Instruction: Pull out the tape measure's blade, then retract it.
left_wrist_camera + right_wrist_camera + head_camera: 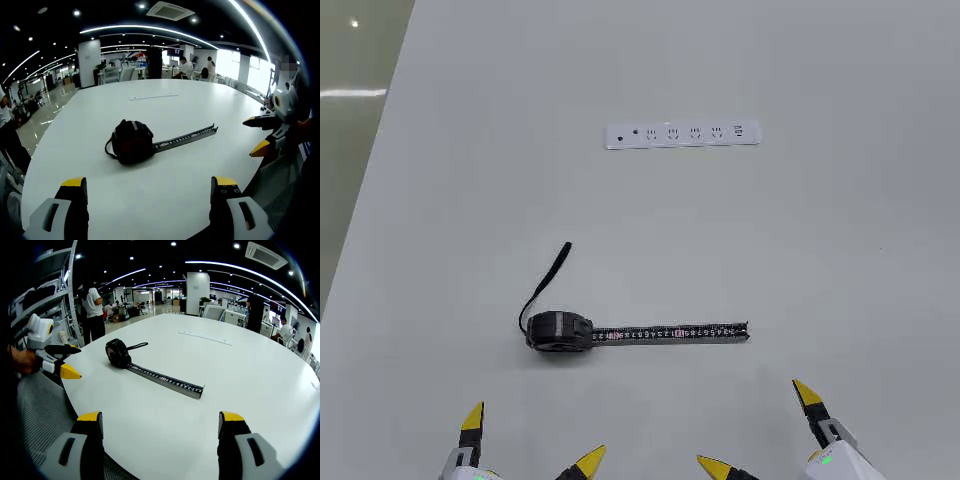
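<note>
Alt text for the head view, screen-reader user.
A black tape measure lies on a white table, blade pulled out to the right. The left gripper and right gripper, both open, sit at the near edge; a white power strip lies beyond.

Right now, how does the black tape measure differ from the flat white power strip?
The black round-cased tape measure is dark and bulky; the flat white power strip nearly blends into the white table. The tape measure lies nearer the person, the power strip farther back. The tape measure trails a black strap and an extended blade; the power strip is a plain bar. Both lie flat, untouched.
</note>
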Demonstrator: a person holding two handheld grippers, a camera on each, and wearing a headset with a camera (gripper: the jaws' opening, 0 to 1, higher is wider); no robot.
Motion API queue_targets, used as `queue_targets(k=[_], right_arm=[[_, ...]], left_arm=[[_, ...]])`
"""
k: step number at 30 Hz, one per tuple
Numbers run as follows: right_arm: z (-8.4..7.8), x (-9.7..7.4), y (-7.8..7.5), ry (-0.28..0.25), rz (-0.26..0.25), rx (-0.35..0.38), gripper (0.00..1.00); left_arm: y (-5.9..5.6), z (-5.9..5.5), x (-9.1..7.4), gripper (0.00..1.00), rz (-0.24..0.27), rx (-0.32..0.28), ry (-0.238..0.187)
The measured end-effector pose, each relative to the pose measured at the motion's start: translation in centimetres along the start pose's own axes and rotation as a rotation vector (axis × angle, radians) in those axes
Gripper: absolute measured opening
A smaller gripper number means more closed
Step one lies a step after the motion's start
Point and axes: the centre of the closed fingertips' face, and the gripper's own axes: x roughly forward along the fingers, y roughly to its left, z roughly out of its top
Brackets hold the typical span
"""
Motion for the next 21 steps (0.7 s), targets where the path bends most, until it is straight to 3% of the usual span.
queue_targets(k=[21], right_arm=[[0.19, -0.11, -0.91, -0.006, 0.009, -0.011, 0.96]], left_arm=[[-0.34, 0.56, 0.33, 1.0, 0.042, 0.032, -0.003]])
